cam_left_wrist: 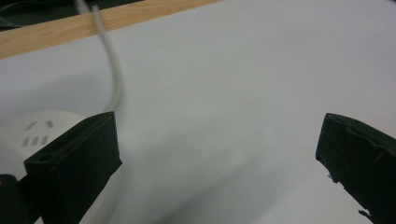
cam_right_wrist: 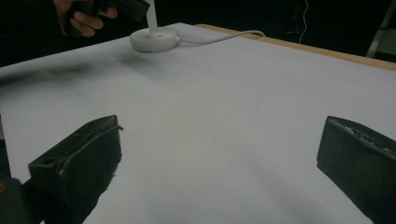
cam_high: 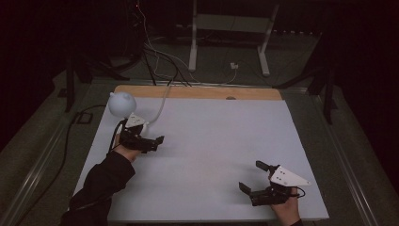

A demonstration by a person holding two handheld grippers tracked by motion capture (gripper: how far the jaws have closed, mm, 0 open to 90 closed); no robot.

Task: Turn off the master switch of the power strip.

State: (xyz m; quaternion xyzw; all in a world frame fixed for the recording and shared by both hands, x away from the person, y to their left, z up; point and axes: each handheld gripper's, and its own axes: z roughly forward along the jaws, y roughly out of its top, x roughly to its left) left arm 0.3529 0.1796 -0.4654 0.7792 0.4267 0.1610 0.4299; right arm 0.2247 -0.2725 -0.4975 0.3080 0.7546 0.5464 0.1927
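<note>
- One lamp [cam_high: 123, 104] at the far-left of the white table [cam_high: 216, 141]: round white head on a thin stem, round base [cam_right_wrist: 154, 38] flat on the table, white cord [cam_right_wrist: 224, 36] running off over the wooden far edge [cam_high: 197, 92]
- My left gripper [cam_high: 157, 141] sits just beside the lamp base; in the left gripper view the base [cam_left_wrist: 35, 133] shows beside the left jaw, outside the gap
- Left jaws stand wide apart, nothing between them, only bare table
- My right gripper [cam_high: 251, 176] rests near the front-right corner, well apart from the lamp; jaws wide too, holding nothing
- In the right gripper view the left hand [cam_right_wrist: 81, 18] hangs right by the stem, above the base
- Step, as I judge it: left gripper free of the lamp, lamp standing on its own; looks like a release or a pause beside it, can't tell which
- Next move, my guess: if the lamp needs handling again, swing the left jaws round so stem or base sits between them, then close; the stem is thin and the head looks top-heavy, so go slow and watch the cord
- Right gripper would need a long reach across the table to help
- Count: one lamp, one cord, two grippers, one table; behind it a white frame [cam_high: 230, 33] and loose cables [cam_high: 160, 61] on the floor
</note>
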